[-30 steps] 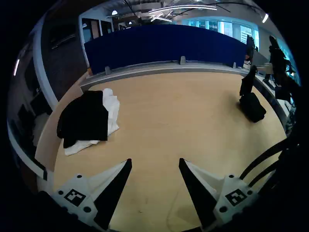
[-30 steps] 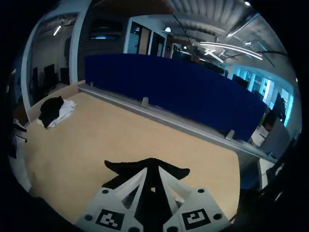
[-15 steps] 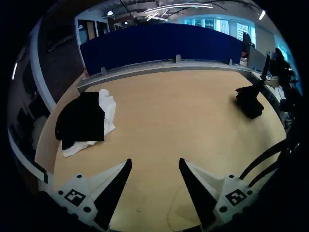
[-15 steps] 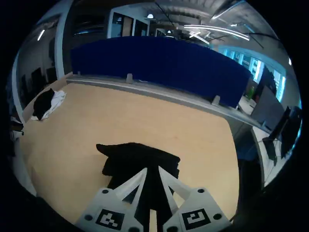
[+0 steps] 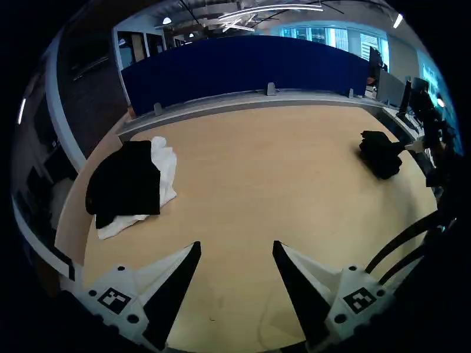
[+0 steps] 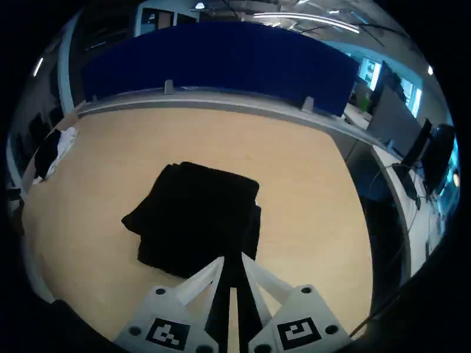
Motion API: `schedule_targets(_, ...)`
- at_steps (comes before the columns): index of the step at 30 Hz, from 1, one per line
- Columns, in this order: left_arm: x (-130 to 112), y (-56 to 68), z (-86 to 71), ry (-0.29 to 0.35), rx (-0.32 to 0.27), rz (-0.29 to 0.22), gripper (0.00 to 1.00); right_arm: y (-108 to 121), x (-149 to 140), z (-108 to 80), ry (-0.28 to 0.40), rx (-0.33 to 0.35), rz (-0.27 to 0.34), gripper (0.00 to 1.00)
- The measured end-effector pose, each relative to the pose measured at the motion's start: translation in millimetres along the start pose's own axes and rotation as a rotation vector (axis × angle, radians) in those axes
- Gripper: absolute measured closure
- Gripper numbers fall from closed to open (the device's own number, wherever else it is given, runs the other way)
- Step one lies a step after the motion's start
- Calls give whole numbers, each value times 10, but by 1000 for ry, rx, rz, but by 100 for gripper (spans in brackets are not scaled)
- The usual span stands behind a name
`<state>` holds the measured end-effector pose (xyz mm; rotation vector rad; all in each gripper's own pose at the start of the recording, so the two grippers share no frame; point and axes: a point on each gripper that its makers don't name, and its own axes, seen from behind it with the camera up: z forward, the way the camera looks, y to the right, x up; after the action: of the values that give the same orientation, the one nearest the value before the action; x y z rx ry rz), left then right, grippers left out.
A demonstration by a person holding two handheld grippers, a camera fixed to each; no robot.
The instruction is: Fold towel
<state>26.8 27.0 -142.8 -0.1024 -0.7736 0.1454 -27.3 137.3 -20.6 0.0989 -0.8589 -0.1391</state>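
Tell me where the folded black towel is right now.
Right gripper view: the black towel lies on the wooden table, its near edge at the right gripper. In the left gripper view it sits far right, near the table's edge.

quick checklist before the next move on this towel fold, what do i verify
1. Black towel folded and lying flat on the table: ok.
2. Towel clear of the table's edge: ok, bare wood shows all round it.
3. Right tongs let go of the towel: cannot tell. The fingers stand almost together at its near edge, black against black.
4. Left tongs open and empty above bare table: ok.
5. More to fold within sight: ok. A pile of black and white cloth lies loosely heaped near the table's far left corner in the left gripper view.
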Motion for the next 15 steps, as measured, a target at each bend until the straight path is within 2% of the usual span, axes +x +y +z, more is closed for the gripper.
schedule_targets(9,16,-14,-12,0,7,8,10,36,-390,214,-84,-36,69,95)
schedule_targets(15,44,-34,-4,2,11,6,10,17,-488,307,-103,-41,95,95)
